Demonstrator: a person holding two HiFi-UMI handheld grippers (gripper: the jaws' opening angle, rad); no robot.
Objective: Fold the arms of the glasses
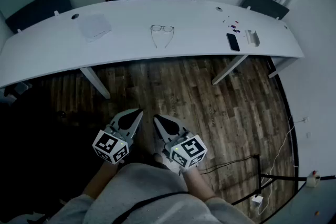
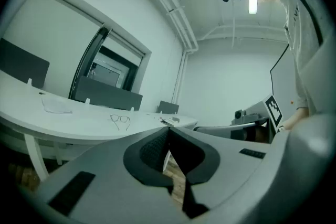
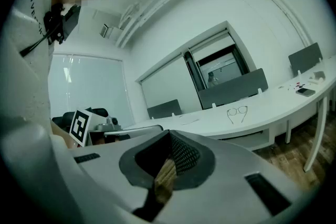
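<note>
Chairs [image 1: 37,8] with dark backs stand behind the long curved white table [image 1: 47,55], far beyond the fingertips. Up and to the left of the left gripper [image 1: 137,113], a flat white packet [image 1: 94,26] lies on the tabletop. That gripper is held low over the wooden floor [image 1: 173,92], close to the person's body, its fingers pressed together with nothing between them. Straight ahead of both sets of fingertips, and well apart from them, the glasses [image 1: 162,34] rest near the middle of the table, both arms spread open and pointing back toward the near edge. Floor and the table's front edge lie between the fingers and the glasses. A slanted table leg [image 1: 97,83] stands left of that line and a second leg [image 1: 227,71] right of it. The right gripper [image 1: 157,119] sits just beside the left one, its fingers likewise closed on nothing. Farther right of its tips, on the tabletop, lie a few small purple bits [image 1: 233,22], a dark phone [image 1: 232,41] and a white holder [image 1: 253,38]. A small white box [image 1: 256,199] with cables sits on the floor at the right.
</note>
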